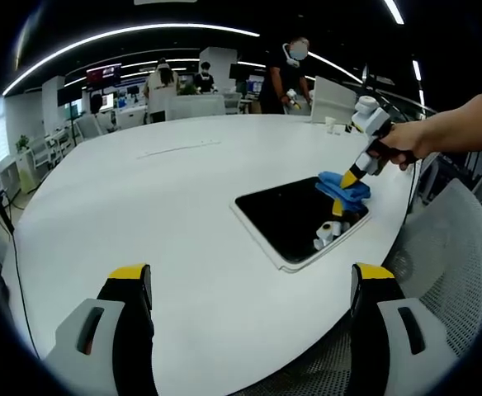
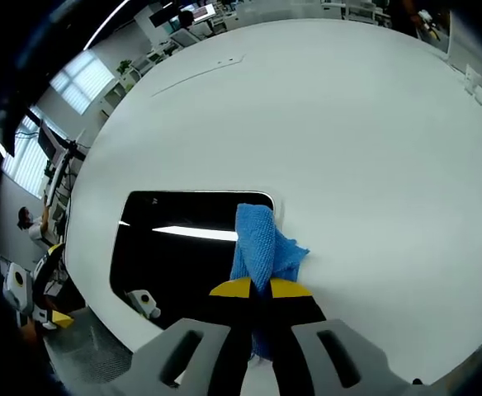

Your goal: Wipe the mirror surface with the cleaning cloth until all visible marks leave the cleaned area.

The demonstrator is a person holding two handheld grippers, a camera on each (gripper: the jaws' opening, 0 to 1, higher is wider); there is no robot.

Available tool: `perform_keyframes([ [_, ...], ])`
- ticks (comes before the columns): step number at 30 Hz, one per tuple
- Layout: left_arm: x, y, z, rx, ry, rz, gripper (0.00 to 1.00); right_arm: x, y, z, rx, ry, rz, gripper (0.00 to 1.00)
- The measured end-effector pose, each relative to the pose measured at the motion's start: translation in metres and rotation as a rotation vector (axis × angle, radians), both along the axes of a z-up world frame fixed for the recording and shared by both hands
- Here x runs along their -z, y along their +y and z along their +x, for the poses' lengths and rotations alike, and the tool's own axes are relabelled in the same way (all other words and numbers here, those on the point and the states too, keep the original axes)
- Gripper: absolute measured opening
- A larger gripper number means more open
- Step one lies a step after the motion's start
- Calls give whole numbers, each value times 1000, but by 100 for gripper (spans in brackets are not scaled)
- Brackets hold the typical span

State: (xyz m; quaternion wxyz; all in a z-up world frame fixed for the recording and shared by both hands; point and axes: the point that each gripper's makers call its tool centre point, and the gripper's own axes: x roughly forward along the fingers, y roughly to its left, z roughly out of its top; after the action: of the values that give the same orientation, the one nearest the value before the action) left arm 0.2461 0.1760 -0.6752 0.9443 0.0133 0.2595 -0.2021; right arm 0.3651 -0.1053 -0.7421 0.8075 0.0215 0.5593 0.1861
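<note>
On the wide white oval bench [image 1: 183,214] lies a flat rectangular mirror with a pale rim [image 1: 295,216], its dark glass reflecting ceiling lights. In the right gripper view, the right tongs [image 2: 260,289] are clenched on a crumpled blue microfibre cleaning cloth [image 2: 262,243], which rests across the mirror's edge, partly on the glass and partly on the bench. The left gripper view shows what that one cannot: the left tongs [image 1: 253,285] spread wide and released above bare bench, the person's hand [image 1: 410,142] gripping the right tool, and people [image 1: 284,73] standing beyond the bench.
</note>
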Motion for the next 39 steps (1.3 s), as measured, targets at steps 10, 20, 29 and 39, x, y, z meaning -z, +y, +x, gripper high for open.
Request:
perform_keyframes([
  [10, 0, -1, 0, 7, 0, 2, 99, 0, -1, 0, -8, -18, -33, 0],
  [20, 1, -3, -1, 17, 7, 2, 99, -2, -1, -9, 14, -16, -57, 0],
  [29, -1, -5, 1, 21, -8, -4, 99, -3, -3, -17, 34, -21, -44, 0],
  [39, -1, -9, -1, 33, -1, -27, 99, -3, -4, -32, 24, -26, -53, 0],
])
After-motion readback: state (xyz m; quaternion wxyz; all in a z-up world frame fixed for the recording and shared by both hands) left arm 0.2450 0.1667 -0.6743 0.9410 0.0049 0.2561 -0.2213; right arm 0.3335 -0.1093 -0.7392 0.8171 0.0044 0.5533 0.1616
